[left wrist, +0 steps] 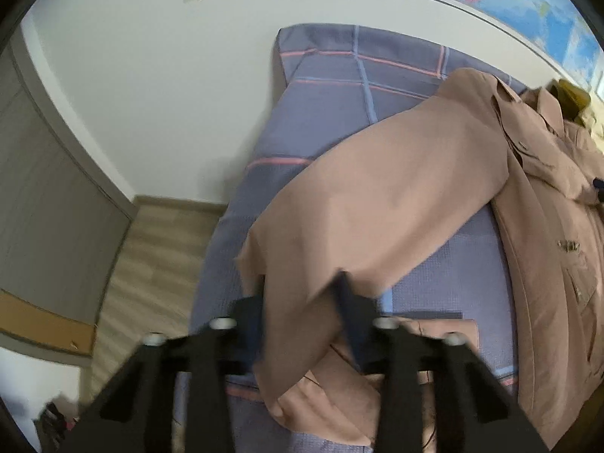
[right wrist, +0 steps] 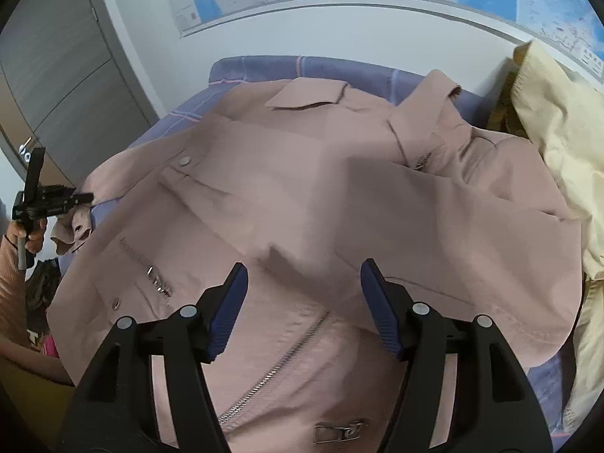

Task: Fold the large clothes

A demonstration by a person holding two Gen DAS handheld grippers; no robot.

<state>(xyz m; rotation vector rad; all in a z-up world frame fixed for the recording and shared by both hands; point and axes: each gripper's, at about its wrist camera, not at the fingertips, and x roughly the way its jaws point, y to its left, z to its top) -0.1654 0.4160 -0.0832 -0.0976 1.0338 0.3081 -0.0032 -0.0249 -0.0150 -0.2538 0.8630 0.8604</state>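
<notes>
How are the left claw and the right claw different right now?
The left claw has the pink jacket's sleeve between its fingers, lifted over the bed; the right claw holds nothing. The right claw's jaws stand wide open above the jacket body; the left claw's are closed in on cloth. Both have black frames and blue pads.

We see a dusty-pink jacket (right wrist: 321, 196) spread front-up on the bed (left wrist: 332, 87), collar toward the wall. Its zip lies open. One sleeve (left wrist: 377, 204) is lifted above the bed.

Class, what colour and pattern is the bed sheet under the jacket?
Blue-purple bed sheet with pink and light-blue check lines, clearest in the left wrist view.
</notes>
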